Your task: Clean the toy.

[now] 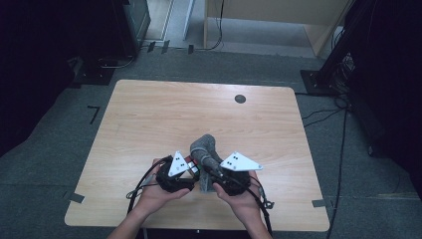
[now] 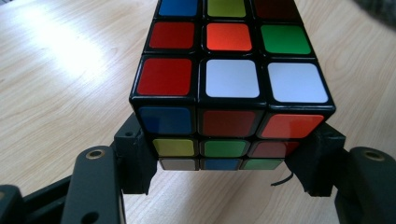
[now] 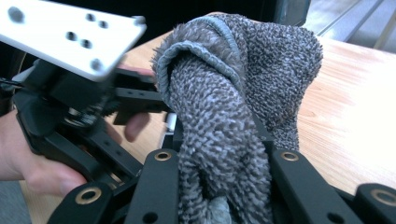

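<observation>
A colour cube (image 2: 224, 79) with red, white, orange, green and blue stickers is clamped between the jaws of my left gripper (image 2: 224, 161), just above the wooden table (image 1: 149, 114). My right gripper (image 3: 219, 140) is shut on a grey terry cloth (image 3: 233, 93), which stands bunched up out of its jaws. In the high view both grippers sit close together near the table's front edge, the left gripper (image 1: 191, 169) on the left, the right gripper (image 1: 211, 167) beside it, and the cloth (image 1: 204, 145) rises between them. The cube (image 1: 193, 166) shows there as a small red patch.
A dark round grommet (image 1: 240, 98) sits in the tabletop at the far right. Beyond the table are grey carpet, cables (image 1: 323, 117), a black stand base (image 1: 318, 79) and a wooden cabinet (image 1: 278, 20). In the right gripper view the left hand (image 3: 37, 154) holds the other gripper close by.
</observation>
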Available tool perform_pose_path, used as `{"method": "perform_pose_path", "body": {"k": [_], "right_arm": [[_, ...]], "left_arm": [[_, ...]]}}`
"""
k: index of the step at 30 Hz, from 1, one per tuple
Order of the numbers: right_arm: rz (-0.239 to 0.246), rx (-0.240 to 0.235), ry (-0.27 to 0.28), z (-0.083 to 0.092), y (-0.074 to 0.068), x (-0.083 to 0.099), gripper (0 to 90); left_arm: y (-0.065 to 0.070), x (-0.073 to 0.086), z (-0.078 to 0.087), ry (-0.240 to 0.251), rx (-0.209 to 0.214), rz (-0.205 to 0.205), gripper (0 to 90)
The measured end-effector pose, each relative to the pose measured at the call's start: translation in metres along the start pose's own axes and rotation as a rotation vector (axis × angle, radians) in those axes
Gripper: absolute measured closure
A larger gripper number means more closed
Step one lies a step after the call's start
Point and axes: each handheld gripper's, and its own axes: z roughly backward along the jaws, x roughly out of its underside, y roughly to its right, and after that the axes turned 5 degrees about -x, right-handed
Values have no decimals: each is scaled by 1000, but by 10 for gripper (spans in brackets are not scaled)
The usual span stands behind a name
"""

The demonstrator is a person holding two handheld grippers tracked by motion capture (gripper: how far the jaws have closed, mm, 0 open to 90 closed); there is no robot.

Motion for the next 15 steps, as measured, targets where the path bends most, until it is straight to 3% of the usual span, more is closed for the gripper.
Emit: {"method": "perform_pose_path", "body": {"k": [2, 5, 7, 15], "right_arm": [[49, 17, -33, -7, -9, 2, 729], [106, 42, -58, -16, -19, 6, 726], [125, 49, -57, -15, -19, 6, 726], [43, 60, -22, -9, 0, 9, 720]], "left_arm": [[4, -1, 1, 0, 8, -14, 346], [8, -1, 1, -5, -32, -52, 346], [8, -2, 3, 4, -29, -48, 346], [8, -1, 3, 5, -34, -53, 346]]}}
